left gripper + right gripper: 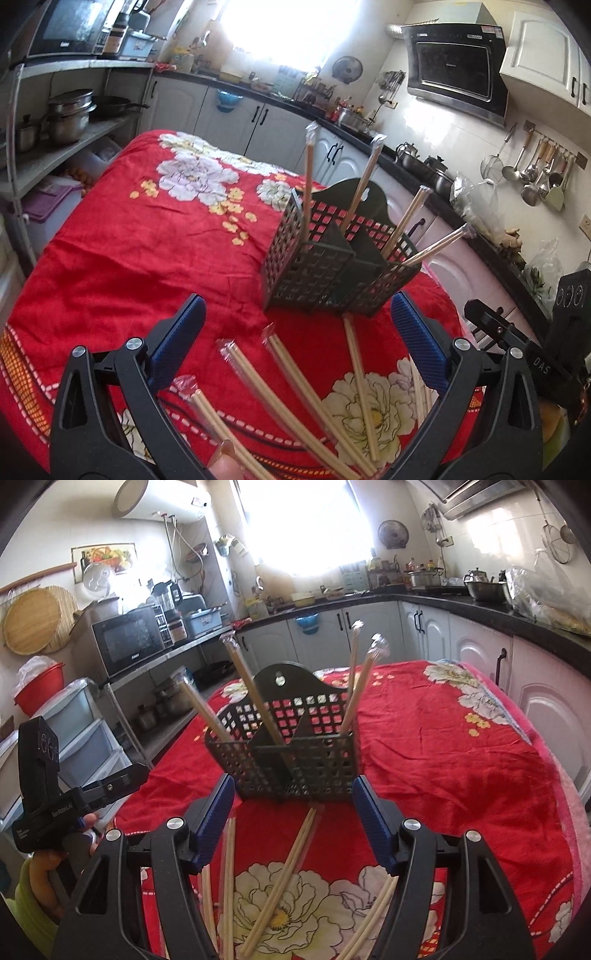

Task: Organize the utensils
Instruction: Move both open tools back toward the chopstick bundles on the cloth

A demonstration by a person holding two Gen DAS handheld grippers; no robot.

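Observation:
A black perforated utensil holder (332, 273) (291, 760) stands on the red flowered cloth, with several wrapped chopstick pairs (308, 177) (245, 686) leaning upright in its compartments. More wrapped chopstick pairs (295, 387) (284, 878) lie loose on the cloth in front of it. My left gripper (295, 332) hovers open above the loose pairs, nothing between its blue pads (177, 339). My right gripper (293, 812) is open too, just short of the holder, with loose pairs under it. The right gripper's body (517, 332) shows at the left view's right edge, and the left gripper's body (66, 794) at the right view's left edge.
The table (461, 768) is covered by the red cloth and ringed by white kitchen cabinets (480, 646) with a dark counter. A shelf rack with pots (70, 118) and a microwave (129, 638) stands on one side. A fingertip (225, 461) shows at the bottom of the left view.

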